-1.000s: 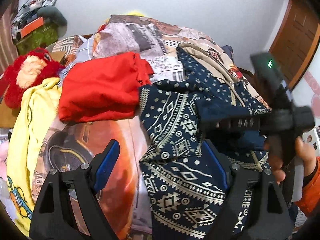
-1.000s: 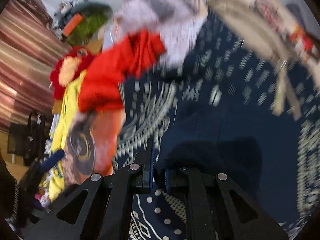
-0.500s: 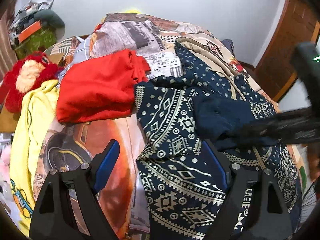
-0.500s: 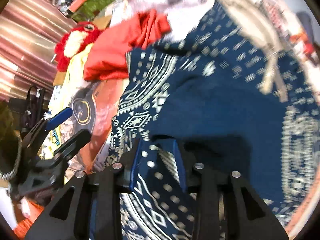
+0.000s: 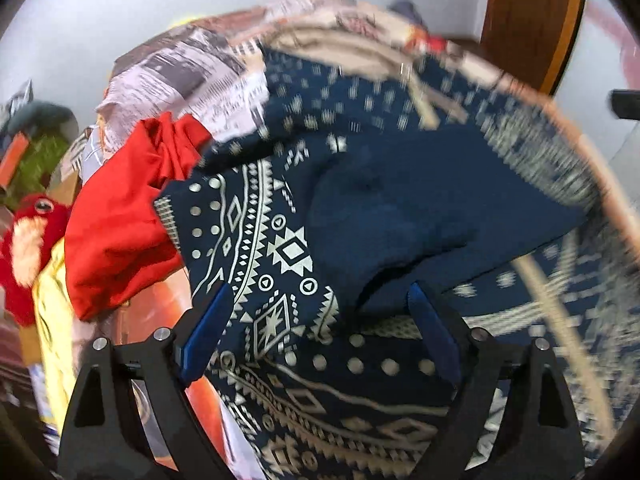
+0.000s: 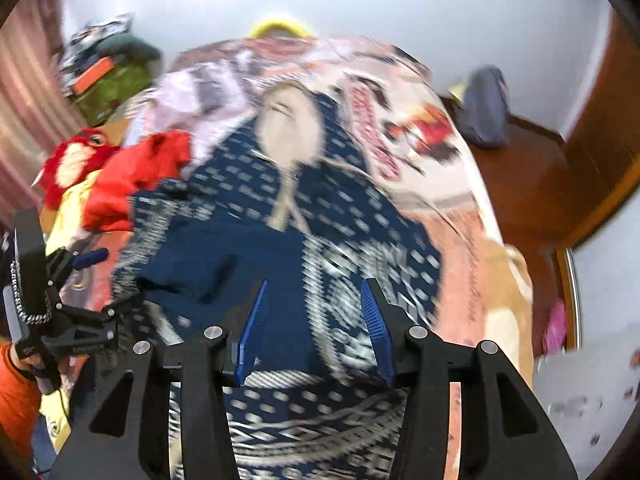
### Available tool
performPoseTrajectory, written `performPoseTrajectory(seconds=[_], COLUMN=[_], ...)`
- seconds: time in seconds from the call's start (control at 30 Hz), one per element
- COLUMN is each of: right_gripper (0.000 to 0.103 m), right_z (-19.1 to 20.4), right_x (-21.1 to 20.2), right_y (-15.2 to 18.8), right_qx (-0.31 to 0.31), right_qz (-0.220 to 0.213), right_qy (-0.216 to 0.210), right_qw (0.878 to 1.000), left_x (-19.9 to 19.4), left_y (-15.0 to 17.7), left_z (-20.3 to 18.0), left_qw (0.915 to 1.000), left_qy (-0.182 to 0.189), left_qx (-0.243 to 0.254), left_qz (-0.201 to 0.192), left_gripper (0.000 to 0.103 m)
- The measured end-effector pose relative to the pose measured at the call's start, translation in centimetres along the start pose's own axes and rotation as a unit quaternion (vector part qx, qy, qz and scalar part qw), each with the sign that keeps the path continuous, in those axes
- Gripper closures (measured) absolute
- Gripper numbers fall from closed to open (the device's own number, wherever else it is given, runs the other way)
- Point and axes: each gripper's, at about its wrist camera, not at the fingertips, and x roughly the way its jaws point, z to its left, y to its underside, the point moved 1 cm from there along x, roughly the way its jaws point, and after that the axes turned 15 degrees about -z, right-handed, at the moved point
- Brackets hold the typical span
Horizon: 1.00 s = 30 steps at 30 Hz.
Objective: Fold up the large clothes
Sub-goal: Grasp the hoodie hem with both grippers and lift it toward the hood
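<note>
The navy patterned hoodie [image 5: 400, 208] lay spread on the bed [image 6: 460, 208], its far edges smeared by blur. The left claw [image 5: 316, 328] hung above it, released. The right claw [image 6: 314, 328], jaws just opening, gripped nothing. A red garment [image 5: 120, 216] lay just beside the hoodie.

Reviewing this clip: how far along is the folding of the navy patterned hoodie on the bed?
Done: one plain navy sleeve lies folded across the navy, white-patterned hoodie. In hand: nothing; the right gripper has just been opening with no cloth between its pads, and the left gripper hangs open over the hem. Left: the body is unfolded, hood spread flat. The red garment lies in a loose heap beside it.
</note>
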Motion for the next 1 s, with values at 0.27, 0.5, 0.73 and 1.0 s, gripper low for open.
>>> performPoseTrajectory(seconds=[0.27,0.5,0.73,1.0], right_gripper=[0.059,0.048,0.046,0.046], right_z=[-4.3,-2.4,-2.5,-2.5], right_x=[5.7,7.1,7.0,6.9], right_y=[5.5,7.5,8.0,8.5], right_qx=[0.030,-0.018,-0.017,-0.007], right_qz=[0.089,0.074,0.059,0.052], right_qy=[0.033,0.042,0.033,0.042], right_qw=[0.995,0.996,0.998,0.998], left_x=[2.7,2.9,1.4,2.0], left_y=[-1.7,-2.5,0.5,6.2], left_z=[-1.9,0.6,10.3,11.3], left_qw=[0.9997,0.9976,0.9721,0.9557], left_qy=[-0.009,0.022,0.018,0.036], left_qx=[0.024,-0.064,-0.233,-0.292], left_qz=[-0.007,-0.018,-0.023,0.013], left_gripper=[0.018,0.050,0.050,0.052])
